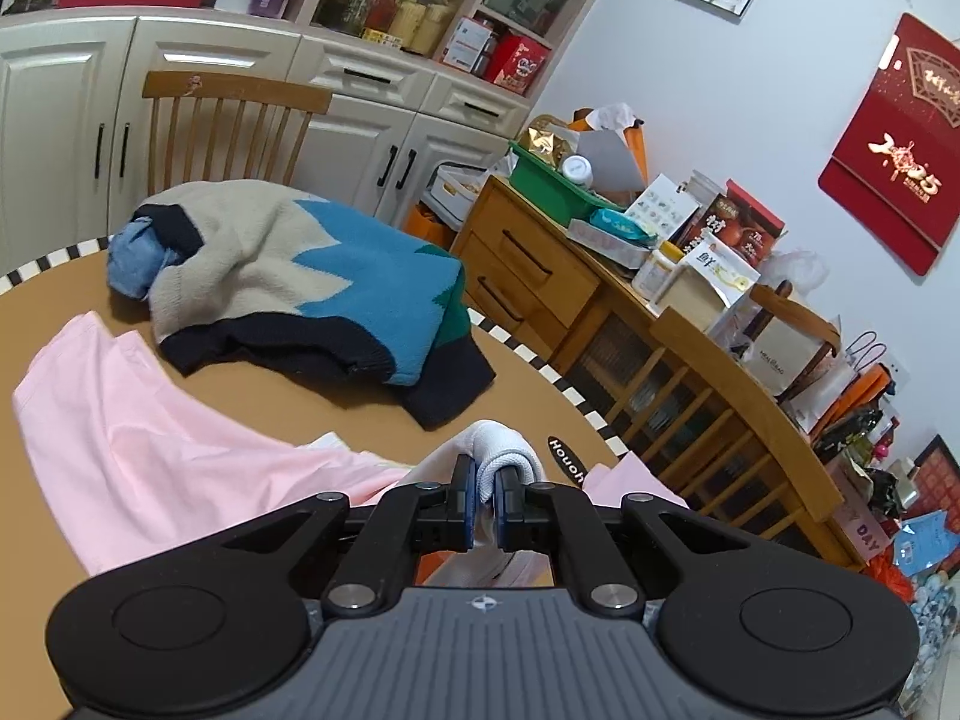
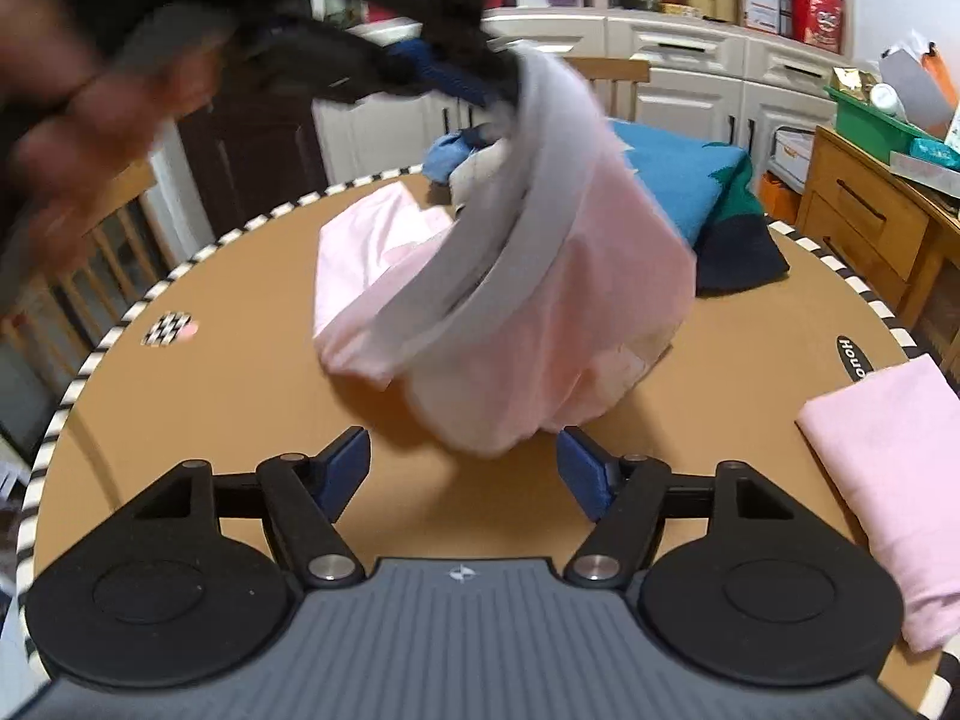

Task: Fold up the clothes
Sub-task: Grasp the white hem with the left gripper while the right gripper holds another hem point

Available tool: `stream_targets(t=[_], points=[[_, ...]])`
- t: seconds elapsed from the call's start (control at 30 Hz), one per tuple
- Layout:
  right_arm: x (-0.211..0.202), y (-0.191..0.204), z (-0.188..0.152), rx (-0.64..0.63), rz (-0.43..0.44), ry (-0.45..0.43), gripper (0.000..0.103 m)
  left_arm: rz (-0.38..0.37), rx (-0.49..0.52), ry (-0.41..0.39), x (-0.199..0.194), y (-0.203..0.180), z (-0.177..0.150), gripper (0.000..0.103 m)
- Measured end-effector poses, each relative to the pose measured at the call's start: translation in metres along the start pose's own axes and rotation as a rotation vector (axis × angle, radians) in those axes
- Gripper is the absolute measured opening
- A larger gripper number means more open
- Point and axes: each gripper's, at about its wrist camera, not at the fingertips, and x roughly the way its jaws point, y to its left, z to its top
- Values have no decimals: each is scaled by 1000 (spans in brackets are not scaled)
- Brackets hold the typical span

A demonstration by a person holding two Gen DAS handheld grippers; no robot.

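Note:
A pink garment [image 1: 150, 450] with a white waistband [image 1: 504, 450] lies partly on the round brown table [image 1: 360, 402]. My left gripper [image 1: 486, 480] is shut on that waistband. In the right wrist view the left gripper [image 2: 498, 84], blurred, holds the waistband [image 2: 540, 198] up, and the pink cloth [image 2: 540, 330] hangs from it down to the table [image 2: 210, 420]. My right gripper [image 2: 462, 462] is open just in front of the hanging cloth's lower edge, with nothing between its pads. A person's blurred hand [image 2: 72, 138] is at the upper left.
A blue, beige and navy sweater [image 1: 312, 276] and a blue denim piece [image 1: 135, 264] lie at the table's far side. A folded pink garment [image 2: 888, 468] rests near the right rim. A wooden chair [image 1: 234, 114] and a cluttered wooden sideboard [image 1: 528, 264] stand beyond the table.

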Motion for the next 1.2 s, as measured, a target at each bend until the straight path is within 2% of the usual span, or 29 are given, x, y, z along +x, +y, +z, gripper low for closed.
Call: stream_targets(t=[0.17, 0.33, 0.4, 0.43, 0.47, 0.5, 0.6, 0.63, 0.77, 0.9, 1.07, 1.2], points=[[15, 6, 9, 32, -71, -21, 71, -24, 7, 31, 16, -13, 6, 7], [36, 18, 21, 87, -226, -89, 71, -41, 34, 62, 27, -27, 6, 7], [42, 23, 23, 107, -251, -104, 70, -49, 37, 74, 29, -28, 7, 7], [44, 23, 24, 109, -266, -105, 68, -50, 42, 77, 30, -29, 8, 7], [46, 22, 24, 109, -283, -104, 60, -43, 54, 73, 30, -29, 8, 7], [47, 21, 25, 109, -300, -104, 38, -41, 58, 75, 29, -28, 9, 7], [51, 4, 23, 129, -300, -73, 11, -36, 64, 76, 27, -23, 11, 7], [49, -4, 23, 146, -295, -70, 9, -33, 67, 76, 26, -22, 12, 7], [31, -27, 23, 125, -209, -61, 7, 35, 112, 83, 23, -13, 9, 7], [22, -38, 35, 13, -121, 28, 7, 113, 166, 113, 19, 0, 4, 7], [20, -36, 65, -150, -34, 147, 7, 154, 121, 135, 8, 25, -2, 7], [16, -29, 83, -226, -17, 162, 7, 181, 82, 118, -10, 37, -2, 7]])
